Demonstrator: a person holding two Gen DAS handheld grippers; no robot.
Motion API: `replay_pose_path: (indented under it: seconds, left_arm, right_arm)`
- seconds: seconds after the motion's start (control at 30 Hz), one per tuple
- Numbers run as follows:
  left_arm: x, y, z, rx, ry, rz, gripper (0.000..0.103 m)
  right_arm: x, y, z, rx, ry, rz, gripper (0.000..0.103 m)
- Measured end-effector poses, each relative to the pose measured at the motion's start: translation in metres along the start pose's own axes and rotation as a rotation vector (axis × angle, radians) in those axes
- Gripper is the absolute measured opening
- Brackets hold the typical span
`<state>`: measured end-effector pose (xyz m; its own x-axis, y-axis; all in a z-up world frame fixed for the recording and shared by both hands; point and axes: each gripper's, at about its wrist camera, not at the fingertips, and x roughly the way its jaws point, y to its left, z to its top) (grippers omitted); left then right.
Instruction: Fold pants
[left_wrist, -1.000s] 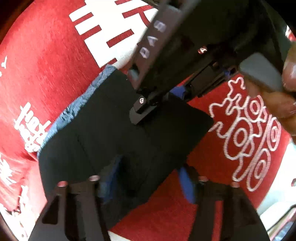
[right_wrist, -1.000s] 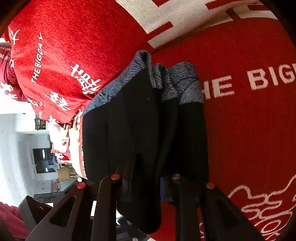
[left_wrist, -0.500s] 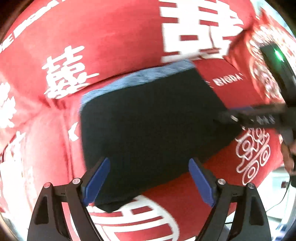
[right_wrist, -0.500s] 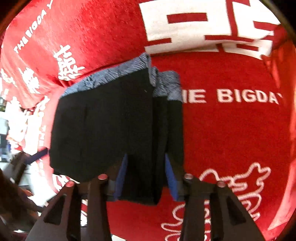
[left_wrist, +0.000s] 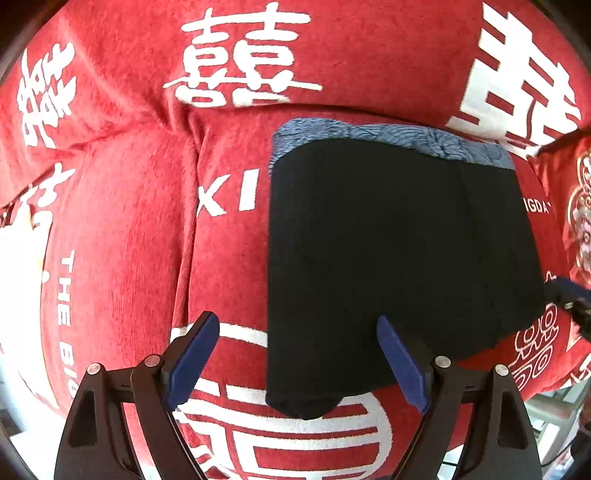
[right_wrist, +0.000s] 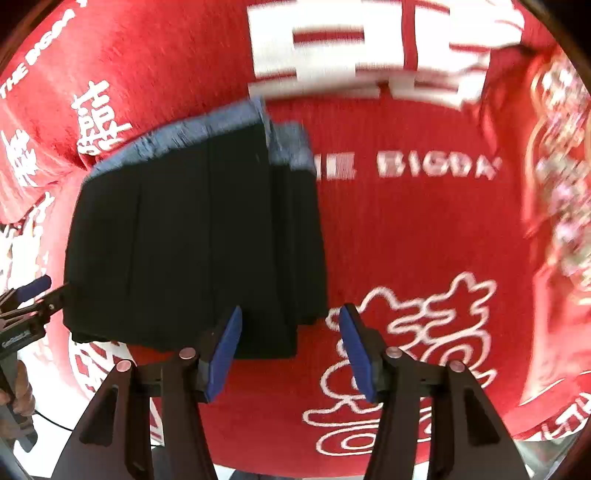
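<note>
- Where the red cover (left_wrist: 122, 221) lies bare on both sides, the folded pants (left_wrist: 388, 258) rest flat, blue waistband (left_wrist: 388, 134) at the far edge.
- Left gripper (left_wrist: 299, 362): jaws wide, empty, having just opened, above the near-left corner.
- Right gripper (right_wrist: 291, 354): jaws partly apart, just been opening, nothing clamped; near-right corner (right_wrist: 288, 332) between the pads, untouched.

- Bright, even daylight in both views; saturated red cloth (left_wrist: 122, 229), with no hard shadows on it.
- Sharp in the left wrist view; crisp white characters and woven texture.
- Blurred by motion in the right wrist view, worst from 12 to 3 o'clock, with smeared lettering.
- Strong fisheye bulge, lines bent toward the rim, black vignette at the corners.
- Near-featureless black pants (left_wrist: 399, 258), folds barely readable.
- Blown-out white patches at 8 o'clock in the right wrist view and 9 o'clock in the left.
</note>
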<state>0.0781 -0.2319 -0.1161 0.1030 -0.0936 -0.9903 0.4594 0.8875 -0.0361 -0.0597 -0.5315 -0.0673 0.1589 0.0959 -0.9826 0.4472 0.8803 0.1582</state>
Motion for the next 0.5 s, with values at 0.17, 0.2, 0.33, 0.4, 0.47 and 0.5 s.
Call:
replay_pose_path:
  seconds: [0.17, 0.2, 0.33, 0.4, 0.47, 0.5]
  left_arm:
    - [0.005, 0.007, 0.006, -0.035, 0.005, -0.012, 0.088]
    - [0.006, 0.007, 0.007, -0.037, 0.009, -0.015, 0.088]
    - [0.014, 0.007, 0.007, -0.047, 0.033, -0.037, 0.091]
    - [0.018, 0.006, 0.007, -0.05, 0.042, -0.033, 0.1]
    - [0.019, 0.007, 0.007, -0.052, 0.045, -0.041, 0.1]
    - [0.019, 0.007, 0.007, -0.057, 0.05, -0.047, 0.1]
  right_arm:
    - [0.001, 0.032, 0.032, -0.072, -0.028, 0.065, 0.045]
    - [0.005, 0.034, 0.035, -0.074, -0.019, 0.074, 0.044]
    - [0.039, 0.035, 0.024, -0.069, 0.064, 0.037, 0.043]
    - [0.037, 0.035, 0.015, -0.091, 0.027, 0.028, 0.043]
    - [0.034, 0.039, 0.012, -0.107, 0.039, 0.0, 0.046]
    - [0.034, 0.04, 0.011, -0.099, 0.046, -0.006, 0.047]
